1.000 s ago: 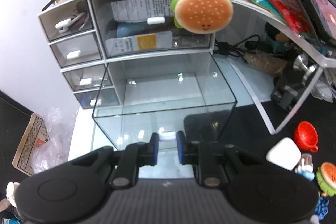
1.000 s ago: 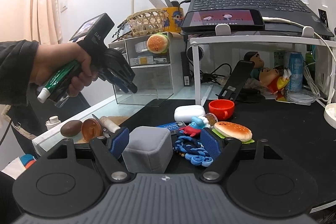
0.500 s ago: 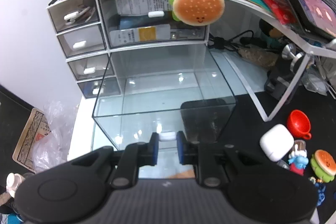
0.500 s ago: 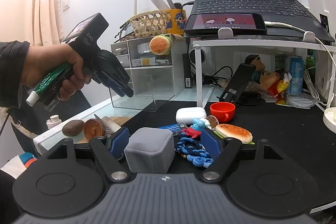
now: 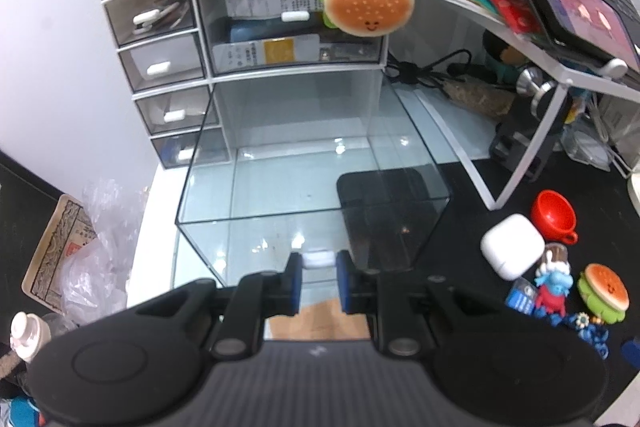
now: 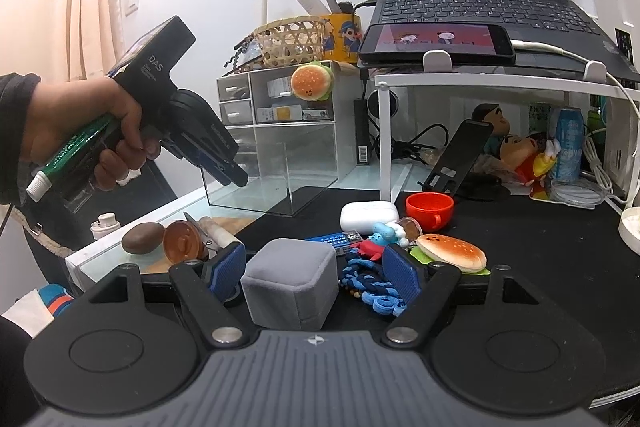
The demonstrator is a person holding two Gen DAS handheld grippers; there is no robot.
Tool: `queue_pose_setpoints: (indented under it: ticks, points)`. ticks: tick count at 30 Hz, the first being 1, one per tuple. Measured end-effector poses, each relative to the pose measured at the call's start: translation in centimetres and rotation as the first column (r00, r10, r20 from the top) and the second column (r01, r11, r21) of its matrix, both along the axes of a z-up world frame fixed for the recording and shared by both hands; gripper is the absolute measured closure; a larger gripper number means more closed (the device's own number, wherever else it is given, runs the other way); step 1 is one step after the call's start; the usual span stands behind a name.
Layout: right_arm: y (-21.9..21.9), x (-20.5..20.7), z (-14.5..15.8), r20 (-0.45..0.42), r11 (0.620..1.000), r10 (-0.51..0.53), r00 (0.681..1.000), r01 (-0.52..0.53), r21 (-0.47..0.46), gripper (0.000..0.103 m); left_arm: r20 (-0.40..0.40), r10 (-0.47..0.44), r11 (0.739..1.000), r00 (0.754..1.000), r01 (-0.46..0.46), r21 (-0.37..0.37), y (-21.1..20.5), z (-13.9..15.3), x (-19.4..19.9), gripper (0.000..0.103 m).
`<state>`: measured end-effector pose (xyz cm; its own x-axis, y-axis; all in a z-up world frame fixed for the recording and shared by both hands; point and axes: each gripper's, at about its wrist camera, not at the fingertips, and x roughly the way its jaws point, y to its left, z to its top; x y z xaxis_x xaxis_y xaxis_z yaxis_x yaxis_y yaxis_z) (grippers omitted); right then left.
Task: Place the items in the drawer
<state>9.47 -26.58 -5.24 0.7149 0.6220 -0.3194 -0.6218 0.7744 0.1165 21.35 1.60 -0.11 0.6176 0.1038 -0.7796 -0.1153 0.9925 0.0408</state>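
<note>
One clear drawer (image 5: 312, 183) stands pulled far out of the organiser (image 5: 248, 67) at the tabletop's back-left, our left gripper (image 5: 318, 277) pinching its white handle (image 5: 318, 259). Our right gripper (image 6: 314, 267), spread, straddles the grey box (image 6: 290, 281) at the front edge; next, we judge, it must pinch and carry it into the drawer.

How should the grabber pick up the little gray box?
Probably by its two flat side walls, low on the body. The gray box sits upright between the open right gripper pads, so closing straight in from the front should clamp it squarely.
</note>
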Motion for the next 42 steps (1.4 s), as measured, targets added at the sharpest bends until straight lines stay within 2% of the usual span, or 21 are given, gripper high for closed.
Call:
queue_pose_setpoints:
  ticks: [8,13,19,23,27,29,35,37,40,42]
  points:
    - [0.1,-0.2,0.0,0.002,1.000,0.010,1.000,-0.010,-0.010,0.023,-0.001,0.003,1.000,1.000,-0.003,-0.003,-0.1,0.0,-0.4,0.083]
    - [0.2,-0.3,-0.1,0.001,1.000,0.003,1.000,-0.003,-0.012,0.023,0.008,0.021,0.999,1.000,-0.021,-0.032,0.3,0.0,-0.6,0.082]
    - [0.0,-0.3,0.1,-0.016,1.000,0.015,1.000,-0.014,0.011,0.021,0.029,0.016,0.998,0.999,-0.015,-0.065,0.5,0.1,-1.9,0.076]
    - [0.3,-0.6,0.4,-0.004,1.000,0.008,1.000,-0.008,-0.006,0.019,0.058,0.007,0.997,0.998,-0.002,-0.082,0.5,0.6,-3.3,0.070]
    - [0.5,-0.5,0.5,-0.007,1.000,-0.001,1.000,0.001,-0.018,0.019,0.109,-0.023,0.994,0.994,0.035,-0.103,0.5,1.5,-5.0,0.062]
    - [0.5,-0.4,0.6,-0.007,1.000,-0.011,1.000,0.011,-0.025,0.019,0.147,-0.074,0.995,0.986,0.083,-0.057,0.0,1.7,-5.9,0.056]
    - [0.8,-0.4,0.8,-0.007,0.999,-0.023,1.000,0.023,-0.047,0.019,0.155,-0.106,0.988,0.982,0.121,-0.092,0.4,1.4,-7.9,0.055]
    - [1.1,-0.4,0.9,-0.005,0.998,-0.027,1.000,0.027,-0.059,0.019,0.172,-0.131,0.987,0.976,0.146,-0.075,0.2,1.4,-8.6,0.055]
    - [1.5,-0.4,1.1,-0.001,0.997,-0.033,0.999,0.032,-0.072,0.019,0.197,-0.142,0.977,0.970,0.170,-0.128,0.5,1.6,-9.2,0.055]
    - [1.7,-0.4,1.3,0.006,0.996,-0.041,0.999,0.041,-0.081,0.019,0.232,-0.160,0.972,0.959,0.194,-0.130,0.4,2.0,-9.7,0.055]
